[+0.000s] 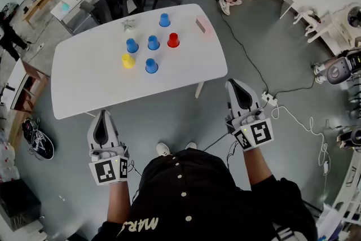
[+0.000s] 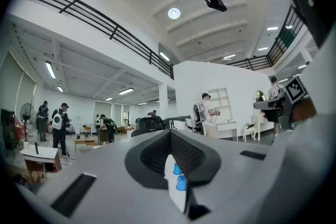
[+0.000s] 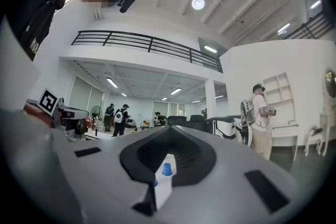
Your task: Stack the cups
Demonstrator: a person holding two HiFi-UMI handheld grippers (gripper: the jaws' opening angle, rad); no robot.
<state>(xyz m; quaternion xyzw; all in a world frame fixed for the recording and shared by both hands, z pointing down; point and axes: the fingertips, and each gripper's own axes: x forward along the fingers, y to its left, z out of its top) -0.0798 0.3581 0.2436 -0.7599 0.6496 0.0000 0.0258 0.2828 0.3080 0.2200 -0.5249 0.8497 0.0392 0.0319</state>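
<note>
**White table (image 1: pixel 84 87): stacking not begun**

Six cups (image 1: pixel 153 42) (four blue, one red, one yellow) are spread singly mid-table. Left gripper (image 1: pixel 102 115) and right gripper (image 1: pixel 236 84) are held closed, empty, well short of it. Opening and approach are judged next.

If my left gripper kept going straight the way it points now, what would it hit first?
Most likely the near edge of the white table, just ahead of the left gripper. If it rides above the top, blue cups lie roughly ahead; height is unclear.
</note>
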